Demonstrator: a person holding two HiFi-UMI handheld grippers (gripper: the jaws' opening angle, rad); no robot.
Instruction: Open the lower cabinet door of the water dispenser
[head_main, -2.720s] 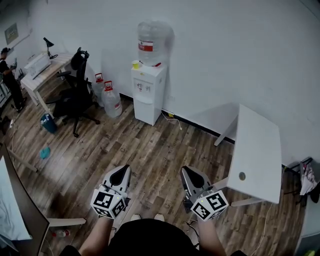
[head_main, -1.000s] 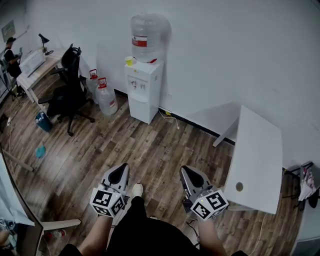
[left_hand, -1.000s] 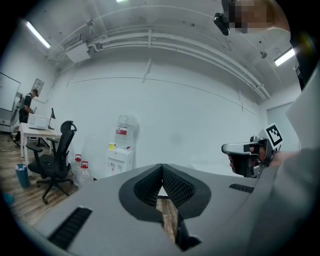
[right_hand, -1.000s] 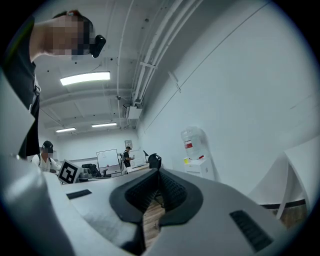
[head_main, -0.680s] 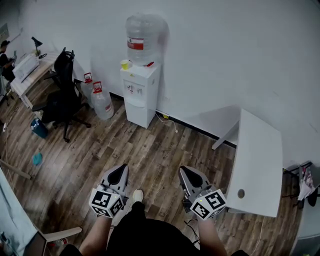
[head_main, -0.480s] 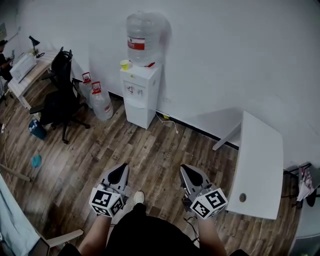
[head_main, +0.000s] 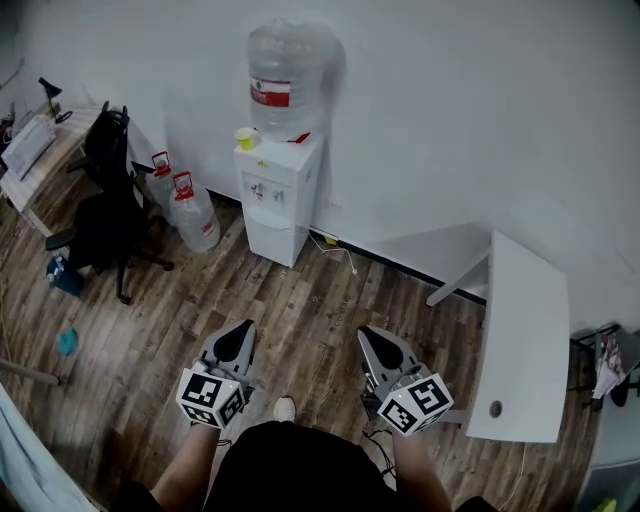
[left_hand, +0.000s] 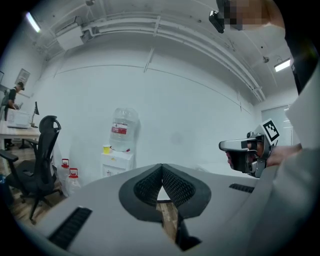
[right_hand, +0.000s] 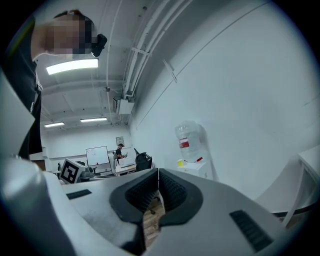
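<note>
Dark wood floor (head_main: 330, 300) lies between the person and the wall, and over the last few moments they have been walking across it. The black office chair (head_main: 100, 200) has slid toward the left edge of the head view, and a shoe (head_main: 285, 408) now shows between the arms. Just right of the chair stand two spare water bottles (head_main: 185, 205).

The left gripper (head_main: 244, 330) is carried out in front, its jaws pressed together with nothing between them. Beyond it, against the wall and still well apart from both tools, stands the water dispenser (head_main: 275, 195). It is upright, long axis vertical, with a big bottle (head_main: 283, 85) seated on top and a yellow cup (head_main: 243, 137) beside the bottle's neck. Its front faces out into the room, toward the person. The lower cabinet door (head_main: 268, 235) is the bottom panel of that front, and it looks closed and untouched. I cannot tell which edge is hinged.

The right gripper (head_main: 367, 336) is likewise closed on nothing. Farthest right is a white table (head_main: 525, 340).

To my eye this is only the approach, and the door work has not begun
</note>
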